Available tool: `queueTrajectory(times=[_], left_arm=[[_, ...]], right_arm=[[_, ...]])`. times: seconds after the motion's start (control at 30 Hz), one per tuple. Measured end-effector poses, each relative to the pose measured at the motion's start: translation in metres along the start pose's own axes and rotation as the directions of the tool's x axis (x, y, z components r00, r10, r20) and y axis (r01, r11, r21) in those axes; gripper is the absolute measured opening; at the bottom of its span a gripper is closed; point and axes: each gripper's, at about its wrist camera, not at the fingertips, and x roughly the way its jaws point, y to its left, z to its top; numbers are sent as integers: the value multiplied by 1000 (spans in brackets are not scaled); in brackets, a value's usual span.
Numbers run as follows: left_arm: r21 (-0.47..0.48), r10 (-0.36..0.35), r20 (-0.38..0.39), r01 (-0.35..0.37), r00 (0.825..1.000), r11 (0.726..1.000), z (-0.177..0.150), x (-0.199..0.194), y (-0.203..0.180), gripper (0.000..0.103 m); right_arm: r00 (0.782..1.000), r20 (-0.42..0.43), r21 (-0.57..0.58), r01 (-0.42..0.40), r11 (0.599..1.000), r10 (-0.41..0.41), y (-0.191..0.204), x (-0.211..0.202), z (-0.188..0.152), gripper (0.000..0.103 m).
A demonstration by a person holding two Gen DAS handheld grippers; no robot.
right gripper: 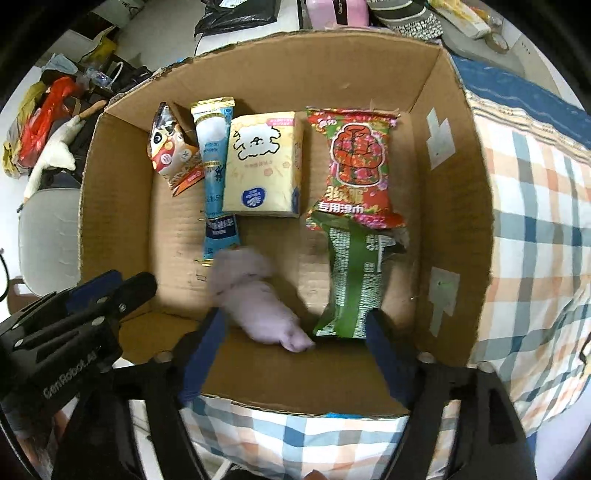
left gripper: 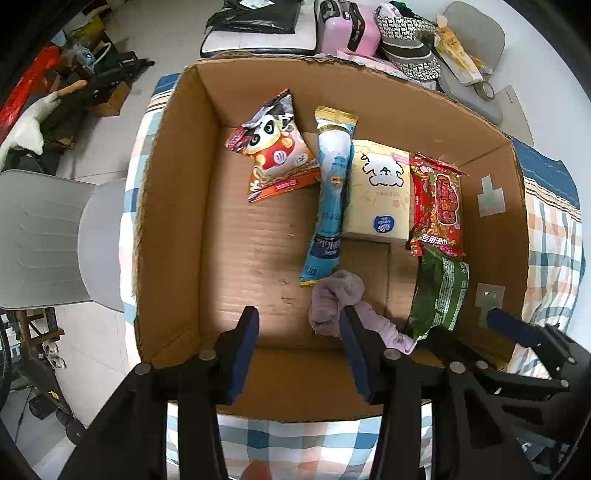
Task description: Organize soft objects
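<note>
A checked bedsheet (left gripper: 314, 439) in blue, orange and white covers the bed. A pale grey chair (left gripper: 48, 236) stands on the light tiled floor (left gripper: 92, 354) at left. Beyond lie a pink suitcase (left gripper: 347, 26), a black bag (left gripper: 255, 16) and red-and-black clutter (left gripper: 33, 85).

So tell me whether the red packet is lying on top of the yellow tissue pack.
No, the red packet lies beside the yellow tissue pack, with bare cardboard between them.

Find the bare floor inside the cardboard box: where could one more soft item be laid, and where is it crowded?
Free: the left half of the cardboard box floor, between the left wall and the long blue packet, below the panda snack bag. Crowded: the right side, where the yellow tissue pack, red packet, green packet and lilac cloth lie.
</note>
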Motion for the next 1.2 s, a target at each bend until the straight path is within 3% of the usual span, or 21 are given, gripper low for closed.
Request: queueTrajectory(times=[0.1,0.17,0.23,0.47,0.63,0.87,1.2], left_arm=[[-9,36,33,-36,999,999,-4,-5,3,62],[-17,61,49,-60,997,998,-7,-8,6,83],[-28,68,68,-66,995,997,-10,-12,10,91],[-51,58,143,-51,988,997,-28,-39,8,95],[-48,66,230,-56,971,997,-46,-74,-1,95],[-41,59,383,-47,922,998,-86,-146,-14,95],[-3,47,509,-52,860,999,-142,-227,-29,95]], right_arm=[[1000,12,-7,29,1000,-29,-2,-6,-3,93],[999,23,-5,46,999,-46,-6,-12,-5,96],[997,38,-9,72,997,-71,-10,-17,-9,99],[990,83,-15,113,993,-112,-17,-37,-26,101],[978,172,-15,126,992,-122,-14,-73,-45,101],[940,320,6,121,993,-117,-17,-151,-91,101],[873,479,9,103,995,-95,-14,-249,-168,101]])
